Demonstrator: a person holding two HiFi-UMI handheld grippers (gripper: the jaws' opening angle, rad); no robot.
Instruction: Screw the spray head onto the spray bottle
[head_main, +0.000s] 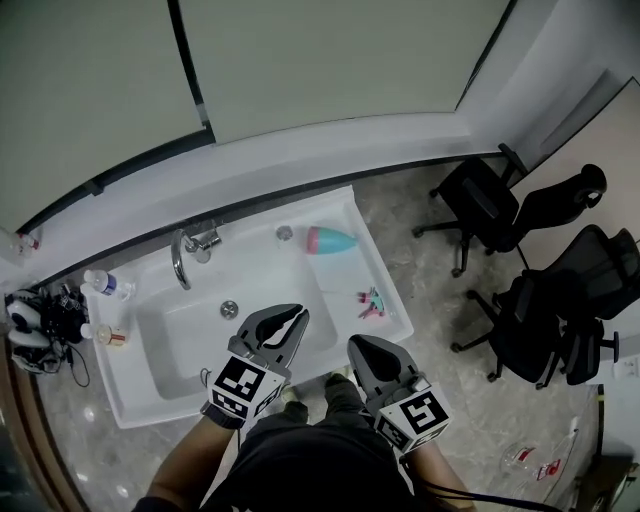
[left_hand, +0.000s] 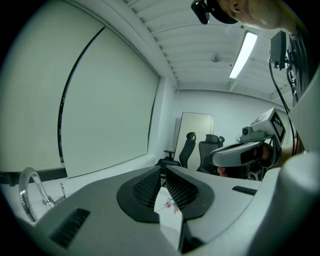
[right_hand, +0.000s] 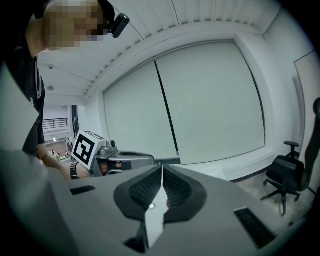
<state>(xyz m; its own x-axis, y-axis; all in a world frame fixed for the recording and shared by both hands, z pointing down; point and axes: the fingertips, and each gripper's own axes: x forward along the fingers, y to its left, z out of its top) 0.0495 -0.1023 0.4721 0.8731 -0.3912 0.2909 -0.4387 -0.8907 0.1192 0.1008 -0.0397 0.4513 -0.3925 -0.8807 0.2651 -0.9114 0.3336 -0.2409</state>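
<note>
Only the head view caught the teal plastic spray bottle (head_main: 330, 240) lying on the white sink's (head_main: 122, 390) back ledge, with the small pink-and-teal spray head (head_main: 370, 302) on the right ledge. The left gripper (head_main: 287, 314) and right gripper (head_main: 366, 346) hovered in front, both closed on nothing. The left gripper view showed just a pink sliver of the head. Labels on the two small bottles (head_main: 104, 284) were too tiny to read.

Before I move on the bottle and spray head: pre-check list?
1. Left gripper empty: ok, jaws together on nothing.
2. Right gripper empty: ok, jaws together on nothing.
3. Jaws open for a grasp: not ok, both shut.
4. Spray bottle located: ok, on its side on the sink's right ledge.
5. Spray head located: ok, lying on the same ledge, apart from the bottle.
6. Bottle neck clear: cannot tell.
</note>
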